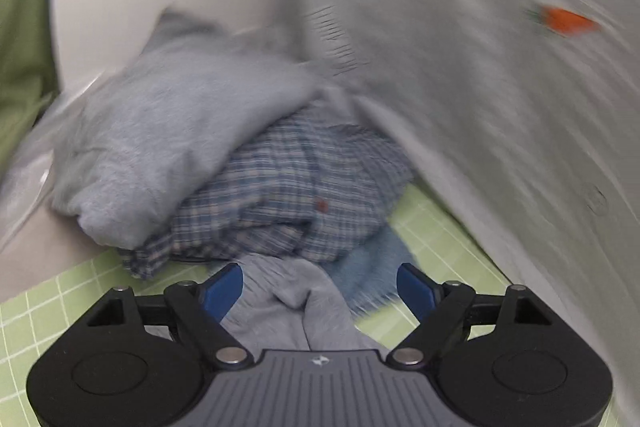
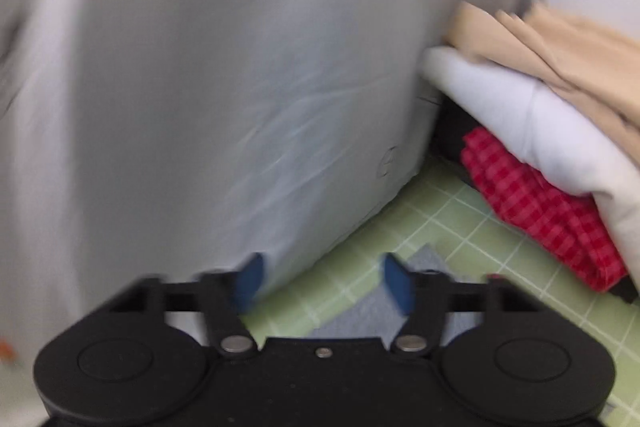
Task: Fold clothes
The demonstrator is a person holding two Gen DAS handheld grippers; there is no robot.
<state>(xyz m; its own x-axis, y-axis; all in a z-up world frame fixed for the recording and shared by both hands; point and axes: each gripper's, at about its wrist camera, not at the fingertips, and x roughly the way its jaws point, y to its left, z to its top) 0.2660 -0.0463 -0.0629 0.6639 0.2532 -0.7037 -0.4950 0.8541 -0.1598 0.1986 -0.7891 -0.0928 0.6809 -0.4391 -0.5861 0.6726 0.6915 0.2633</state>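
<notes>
A large pale grey garment (image 1: 480,67) with a small orange carrot print (image 1: 566,21) fills the right of the left wrist view, blurred by motion. It also fills the left and middle of the right wrist view (image 2: 220,87). My left gripper (image 1: 320,291) is open, with a grey cloth (image 1: 296,311) lying between and below its blue pads, not pinched. My right gripper (image 2: 324,283) is open and empty over the green grid mat (image 2: 460,235), beside the garment's lower edge.
In the left wrist view a pile holds a light blue-grey fleece (image 1: 168,131) on a blue plaid shirt (image 1: 288,195), with a blue cloth (image 1: 372,267) beneath. In the right wrist view a stack holds beige fabric (image 2: 560,51), a white garment (image 2: 532,123) and red checked cloth (image 2: 548,211).
</notes>
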